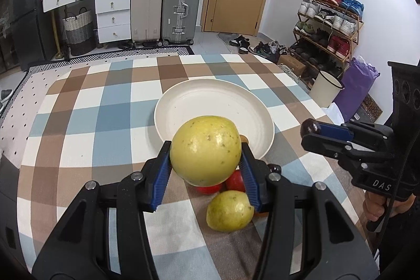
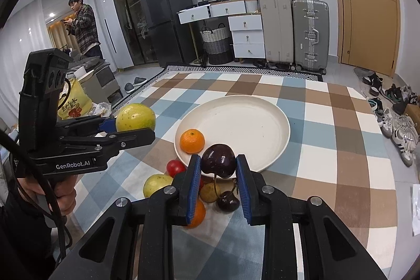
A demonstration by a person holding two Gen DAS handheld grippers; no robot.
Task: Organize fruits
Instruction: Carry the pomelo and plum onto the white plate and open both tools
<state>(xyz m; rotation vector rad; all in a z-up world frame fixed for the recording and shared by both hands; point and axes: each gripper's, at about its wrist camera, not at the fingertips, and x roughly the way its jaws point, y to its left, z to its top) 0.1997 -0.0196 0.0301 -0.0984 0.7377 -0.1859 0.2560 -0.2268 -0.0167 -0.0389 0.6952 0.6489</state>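
White plate apparently holds one orange.

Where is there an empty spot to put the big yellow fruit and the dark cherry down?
The white plate is bare inside; one orange sits by its near-left rim. The checked cloth right of and beyond the plate is also free. It is crowded just in front of the plate, where a tomato, a yellow fruit and a second cherry huddle.

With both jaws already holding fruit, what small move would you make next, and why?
Probably carry the left gripper forward and lower its yellow-green fruit over the white plate: the plate is bare, and the fruit hangs just short of its near rim.
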